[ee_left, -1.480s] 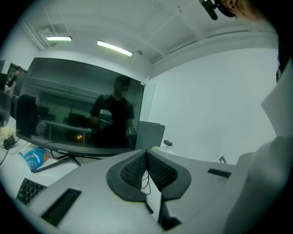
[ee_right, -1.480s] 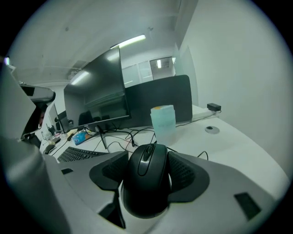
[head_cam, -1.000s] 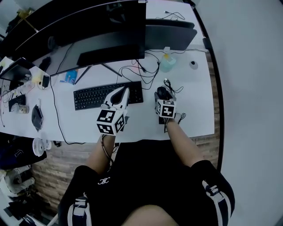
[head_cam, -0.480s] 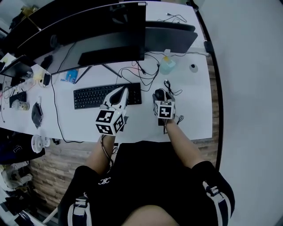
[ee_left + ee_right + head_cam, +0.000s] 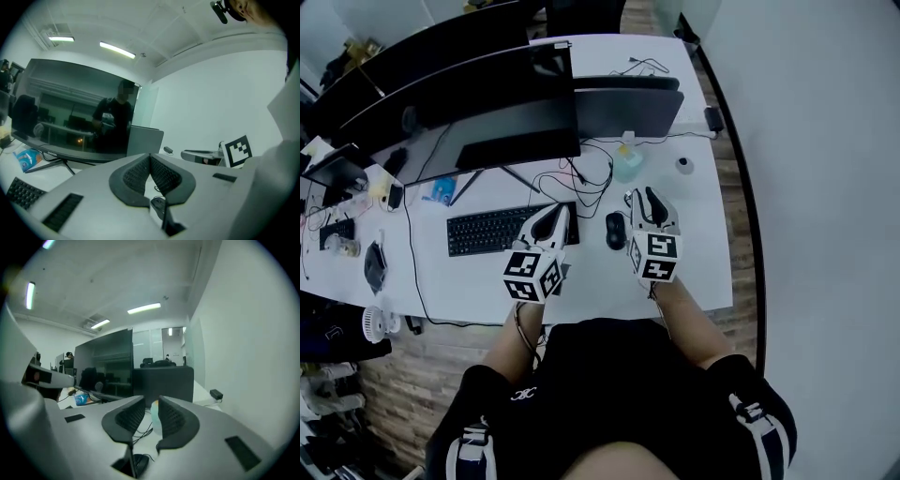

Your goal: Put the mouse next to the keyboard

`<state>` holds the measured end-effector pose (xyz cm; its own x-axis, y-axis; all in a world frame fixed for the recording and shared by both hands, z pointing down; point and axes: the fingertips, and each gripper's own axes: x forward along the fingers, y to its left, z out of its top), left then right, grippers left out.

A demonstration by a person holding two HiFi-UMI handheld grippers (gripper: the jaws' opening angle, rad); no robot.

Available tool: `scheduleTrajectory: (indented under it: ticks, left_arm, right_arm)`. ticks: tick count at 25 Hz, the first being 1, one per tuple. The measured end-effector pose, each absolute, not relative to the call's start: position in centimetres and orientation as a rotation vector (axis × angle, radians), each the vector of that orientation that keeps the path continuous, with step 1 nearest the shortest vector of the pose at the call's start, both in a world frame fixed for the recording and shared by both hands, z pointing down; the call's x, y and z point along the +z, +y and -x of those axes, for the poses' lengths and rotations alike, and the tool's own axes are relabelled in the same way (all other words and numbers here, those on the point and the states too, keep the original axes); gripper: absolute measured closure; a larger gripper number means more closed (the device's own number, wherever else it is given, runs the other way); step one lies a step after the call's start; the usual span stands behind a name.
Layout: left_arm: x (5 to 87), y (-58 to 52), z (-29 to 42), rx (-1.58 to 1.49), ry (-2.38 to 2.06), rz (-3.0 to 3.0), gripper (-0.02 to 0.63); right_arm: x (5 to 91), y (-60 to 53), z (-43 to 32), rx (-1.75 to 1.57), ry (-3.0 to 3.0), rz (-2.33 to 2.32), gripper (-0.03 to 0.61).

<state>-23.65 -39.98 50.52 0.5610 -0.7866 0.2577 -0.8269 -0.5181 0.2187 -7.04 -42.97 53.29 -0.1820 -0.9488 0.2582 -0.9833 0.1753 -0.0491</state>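
Jaws, right gripper [image 5: 649,199] [image 5: 150,420]: only a narrow gap, closing at this moment, with nothing between them (just far-off desk clutter shows through the slot). Jaws, left gripper [image 5: 553,214] [image 5: 150,168]: pressed together and empty, hovering above the right end of the flat black keyboard [image 5: 502,230].

Position of task object: the small black computer mouse [image 5: 616,231] [image 5: 139,464] sits free on the white desk [image 5: 703,253]. It is just beside the keyboard's right end, with a thin strip of bare desk between them, so they are not touching.

Orientation: the mouse's long axis runs away from you, roughly parallel to the keyboard's short edge and to the line of your right gripper.

Key relation: the mouse lies to the left of your right jaws and below them. In the right gripper view it shows only at the bottom edge, under the jaws and a little left of centre. It sits between your two grippers, with your right hand clearly the nearer.

Judgement: the placement reads as done. If you want it snugger, your right jaws would need to spread again, drop, and shift left to straddle the mouse across its narrow width. Its thin cable leads off toward the monitors and could tug it askew.
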Motion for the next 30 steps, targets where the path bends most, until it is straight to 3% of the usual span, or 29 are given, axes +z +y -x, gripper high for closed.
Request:
scheduleTrajectory:
  ticks: [7, 30]
  left_arm:
    - [48.0, -39.2, 21.2, 0.146, -1.363, -2.514, 0.601]
    - [44.9, -37.7, 20.0, 0.145, -1.460, -2.549, 0.601]
  right_arm:
    - [46.0, -41.6, 4.5, 0.205, -2.370, -1.965, 0.561]
    - [42.9, -39.8, 3.1, 0.159, -2.496, -1.923, 0.565]
